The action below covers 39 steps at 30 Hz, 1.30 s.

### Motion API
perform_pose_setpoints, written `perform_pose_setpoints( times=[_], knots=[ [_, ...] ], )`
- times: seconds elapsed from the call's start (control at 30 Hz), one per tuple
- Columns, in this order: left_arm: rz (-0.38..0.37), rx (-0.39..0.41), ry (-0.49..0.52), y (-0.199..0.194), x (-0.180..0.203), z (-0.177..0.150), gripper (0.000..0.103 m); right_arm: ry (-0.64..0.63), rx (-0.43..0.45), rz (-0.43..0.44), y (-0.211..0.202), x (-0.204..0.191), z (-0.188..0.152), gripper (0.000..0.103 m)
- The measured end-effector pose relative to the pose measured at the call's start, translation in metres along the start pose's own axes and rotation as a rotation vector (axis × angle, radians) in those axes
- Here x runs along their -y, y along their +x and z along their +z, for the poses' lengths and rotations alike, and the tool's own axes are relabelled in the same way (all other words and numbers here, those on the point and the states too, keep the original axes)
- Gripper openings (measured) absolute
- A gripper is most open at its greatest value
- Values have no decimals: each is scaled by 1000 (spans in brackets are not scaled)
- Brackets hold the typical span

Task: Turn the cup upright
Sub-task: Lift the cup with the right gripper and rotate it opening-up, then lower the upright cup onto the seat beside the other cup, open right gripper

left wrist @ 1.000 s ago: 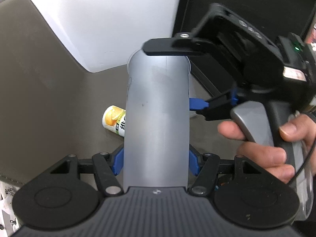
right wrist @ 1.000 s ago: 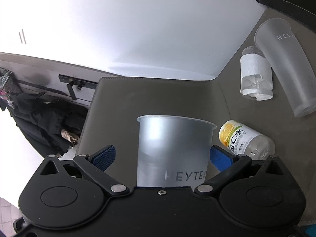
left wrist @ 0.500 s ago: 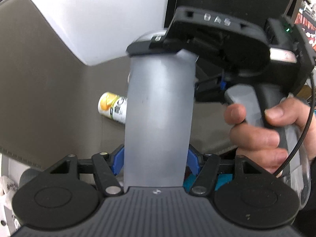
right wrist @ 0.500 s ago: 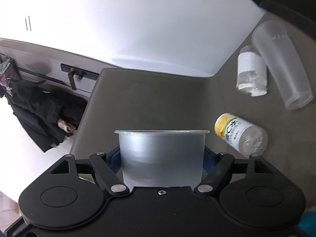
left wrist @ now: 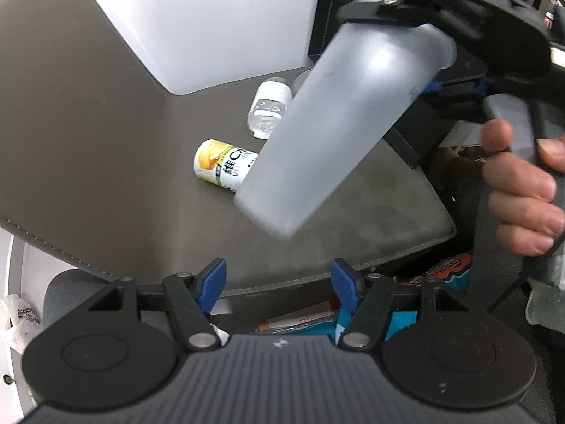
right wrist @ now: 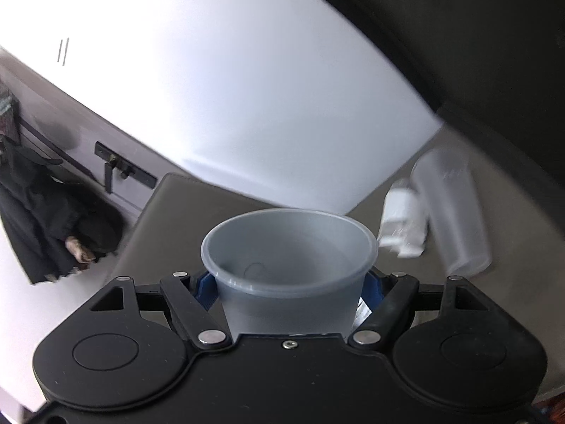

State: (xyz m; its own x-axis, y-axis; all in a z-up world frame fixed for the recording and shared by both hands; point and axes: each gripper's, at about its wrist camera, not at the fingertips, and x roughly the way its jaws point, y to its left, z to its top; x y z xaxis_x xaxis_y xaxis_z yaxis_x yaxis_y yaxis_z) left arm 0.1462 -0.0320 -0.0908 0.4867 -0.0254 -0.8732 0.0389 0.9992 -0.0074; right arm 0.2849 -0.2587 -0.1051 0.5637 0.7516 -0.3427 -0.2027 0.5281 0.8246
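A tall frosted plastic cup [left wrist: 339, 120] hangs tilted in the air above the grey table [left wrist: 106, 141], its closed base down toward me and its rim up at the right. My right gripper [right wrist: 287, 284] is shut on the cup [right wrist: 289, 268] near its rim; its open mouth shows in the right wrist view. In the left wrist view that gripper's black body [left wrist: 469, 24] and the hand holding it sit at the cup's upper end. My left gripper [left wrist: 279, 279] is open and empty, below the cup and apart from it.
A yellow-labelled bottle [left wrist: 226, 166] and a clear bottle [left wrist: 270, 107] lie on the table behind the cup. A second frosted cup [right wrist: 452, 208] lies beside the clear bottle [right wrist: 404, 222]. A white wall and a dark panel stand behind. The table's front edge [left wrist: 282, 279] runs just past my left fingers.
My left gripper let go of the cup, opened and drew back. My right gripper closed on the cup near its rim and swung it to a tilt, mouth toward its camera.
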Motion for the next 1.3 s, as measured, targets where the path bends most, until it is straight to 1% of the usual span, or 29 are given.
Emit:
perform_pose_setpoints(
  times=[0.13,0.3,0.5,0.6,0.8,0.9,1.03,1.2,1.3],
  knots=[
    [10,-4,-25,0,-9,-1,64,-92,74,-61,-10,-13,2,74],
    [30,8,-52,4,-17,3,64,-280,160,-182,-18,-37,-4,74],
    [41,26,-90,2,-27,13,64,-454,224,-272,-19,-60,-13,75],
    [43,41,-114,-1,-34,21,64,-511,244,-300,-21,-65,-15,75],
    [35,73,-180,-7,-54,43,64,-608,236,-328,-21,-71,-22,75],
    [32,98,-203,-12,-61,55,65,-649,226,-327,-18,-72,-26,75],
    [9,128,-247,-16,-67,69,65,-678,203,-333,-14,-71,-33,75],
    [-29,153,-273,-17,-65,86,67,-738,165,-359,-4,-72,-44,75],
    [-62,163,-283,-15,-62,94,69,-739,140,-373,2,-69,-47,75]
  ],
)
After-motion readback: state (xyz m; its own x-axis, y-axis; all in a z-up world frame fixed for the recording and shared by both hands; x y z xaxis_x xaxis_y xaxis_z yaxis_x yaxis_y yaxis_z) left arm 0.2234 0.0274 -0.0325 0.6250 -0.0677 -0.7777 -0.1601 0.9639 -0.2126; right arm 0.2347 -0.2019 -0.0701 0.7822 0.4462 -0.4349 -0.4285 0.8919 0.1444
